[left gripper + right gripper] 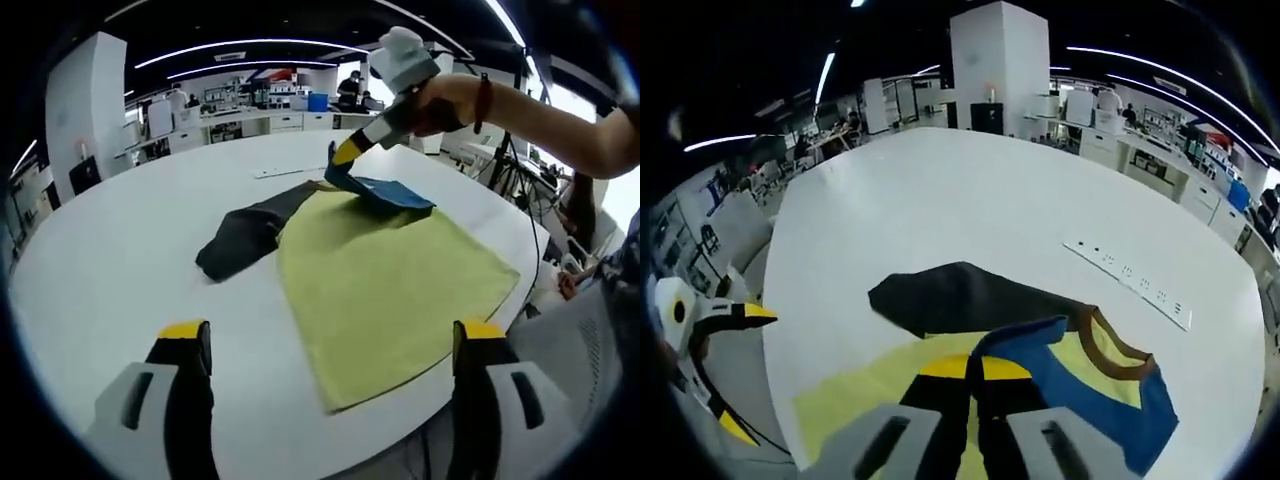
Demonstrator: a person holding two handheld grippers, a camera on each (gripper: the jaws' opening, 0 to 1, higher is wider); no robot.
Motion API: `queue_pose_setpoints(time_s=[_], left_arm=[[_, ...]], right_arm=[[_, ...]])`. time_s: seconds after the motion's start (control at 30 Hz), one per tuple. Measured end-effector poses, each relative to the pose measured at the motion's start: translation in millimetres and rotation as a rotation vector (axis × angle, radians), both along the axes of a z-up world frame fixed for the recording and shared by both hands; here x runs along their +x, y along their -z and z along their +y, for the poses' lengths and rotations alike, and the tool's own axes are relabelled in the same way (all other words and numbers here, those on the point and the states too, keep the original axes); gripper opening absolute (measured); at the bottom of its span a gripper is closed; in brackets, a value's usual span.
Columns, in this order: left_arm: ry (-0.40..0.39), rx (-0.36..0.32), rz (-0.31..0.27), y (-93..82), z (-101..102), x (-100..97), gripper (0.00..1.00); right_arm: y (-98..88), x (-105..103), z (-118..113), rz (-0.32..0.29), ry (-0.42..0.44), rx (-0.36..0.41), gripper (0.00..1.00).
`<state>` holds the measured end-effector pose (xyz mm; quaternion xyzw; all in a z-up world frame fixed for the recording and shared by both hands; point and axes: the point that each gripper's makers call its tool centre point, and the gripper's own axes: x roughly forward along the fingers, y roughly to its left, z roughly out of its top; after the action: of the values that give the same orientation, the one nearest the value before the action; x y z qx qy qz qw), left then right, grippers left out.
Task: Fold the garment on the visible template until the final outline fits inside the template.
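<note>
A garment with a dark grey part and a blue part lies at the far edge of a yellow-green template cloth on the white table. In the left gripper view my left gripper stands open near the table's front edge, nothing between its jaws. My right gripper, held by a hand, pinches the blue fabric and lifts its edge. In the right gripper view the right gripper is shut on the blue fold near the brown collar. The dark part lies beyond it, and the left gripper is at the left.
The round white table has bare surface left of the garment. A white strip with dots lies on it further back, also the strip in the left gripper view. Desks, shelves and a person stand in the room behind.
</note>
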<state>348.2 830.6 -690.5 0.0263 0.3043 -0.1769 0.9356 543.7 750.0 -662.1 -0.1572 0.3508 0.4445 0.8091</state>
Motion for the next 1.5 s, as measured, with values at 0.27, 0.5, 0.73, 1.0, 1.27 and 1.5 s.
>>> queue_pose_setpoints(time_s=[0.27,0.5,0.73,1.0,1.27,1.5], left_arm=[[-0.003,-0.003,0.006,4.5,2,-0.6,0.98],[-0.010,-0.007,0.014,5.7,0,-5.0,0.97],[0.005,-0.010,0.026,7.8,-7,-7.7,0.98],[-0.013,-0.002,0.013,5.3,-4,-5.4,0.99],[-0.021,0.004,0.006,3.1,0,-3.4,0.99],[-0.019,-0.009,-0.022,-4.8,-3,2.9,0.99]], right_arm=[[22.3,-3,2,0.020,-0.018,-0.043,0.00],[51.0,-5,3,0.048,-0.015,-0.070,0.00],[62.2,-15,25,0.131,0.007,0.044,0.00],[66.8,-17,23,0.106,-0.029,0.018,0.33],[59.4,4,-12,0.071,0.070,0.009,0.62],[59.3,14,-62,0.096,0.146,0.015,0.64]])
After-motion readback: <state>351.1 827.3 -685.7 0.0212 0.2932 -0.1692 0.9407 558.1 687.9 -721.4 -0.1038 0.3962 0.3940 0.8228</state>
